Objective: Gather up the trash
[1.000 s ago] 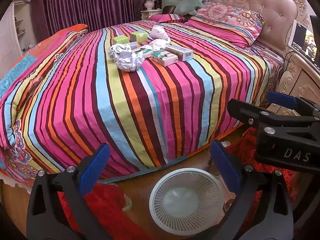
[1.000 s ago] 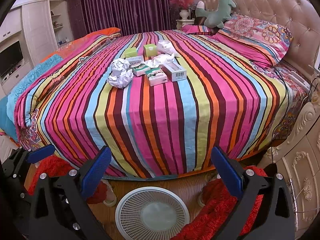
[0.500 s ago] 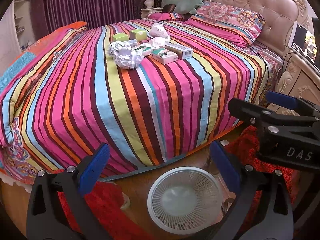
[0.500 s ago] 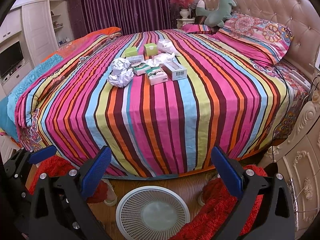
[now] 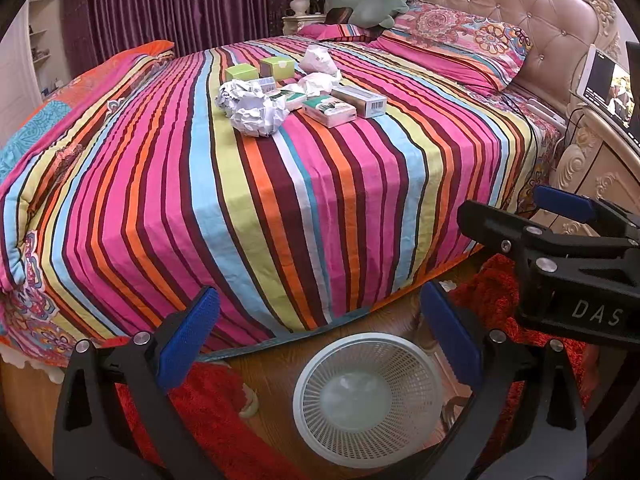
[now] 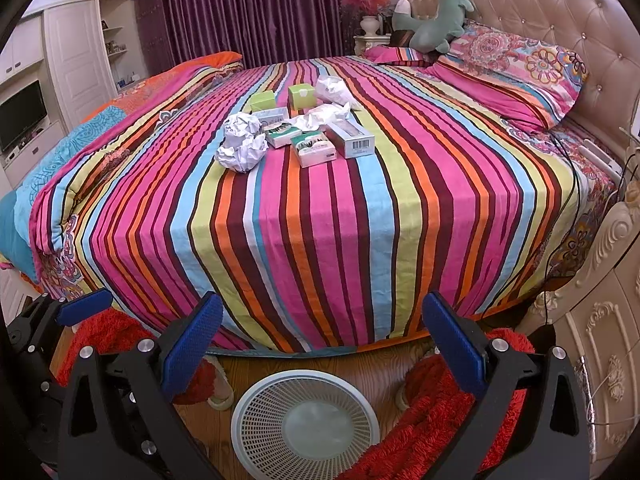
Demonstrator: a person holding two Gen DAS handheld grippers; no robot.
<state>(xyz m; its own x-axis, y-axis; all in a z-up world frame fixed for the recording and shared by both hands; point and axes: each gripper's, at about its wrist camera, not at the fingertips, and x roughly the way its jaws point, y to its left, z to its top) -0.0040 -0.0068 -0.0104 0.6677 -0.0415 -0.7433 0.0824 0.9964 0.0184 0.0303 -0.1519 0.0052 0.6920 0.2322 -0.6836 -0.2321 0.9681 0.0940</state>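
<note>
Trash lies in a pile on the striped bedspread: crumpled white paper balls [image 5: 256, 110] [image 6: 240, 148], small white and green cartons [image 5: 328, 110] [image 6: 314, 150], a barcode box [image 5: 360, 100] [image 6: 352, 140], two green boxes [image 5: 276, 68] [image 6: 300, 96] and tissue wads [image 5: 320, 60] [image 6: 334, 90]. A white mesh wastebasket [image 5: 366, 396] [image 6: 306, 424] stands on the floor at the bed's foot. My left gripper [image 5: 320, 336] is open above the basket, nothing between its blue pads. My right gripper [image 6: 320, 340] is open too, well short of the pile.
The bed [image 6: 320, 220] fills the middle, with pillows [image 6: 512, 64] and a green plush toy [image 6: 432, 20] by the tufted headboard. Red shaggy rugs [image 6: 440, 412] flank the basket on the wooden floor. A carved nightstand [image 6: 600, 320] stands right; a wardrobe and TV [image 6: 22, 118] stand left.
Both views have crept slightly forward and up toward the bed; the trash pile sits a little higher in the left view. Both grippers stay open.
</note>
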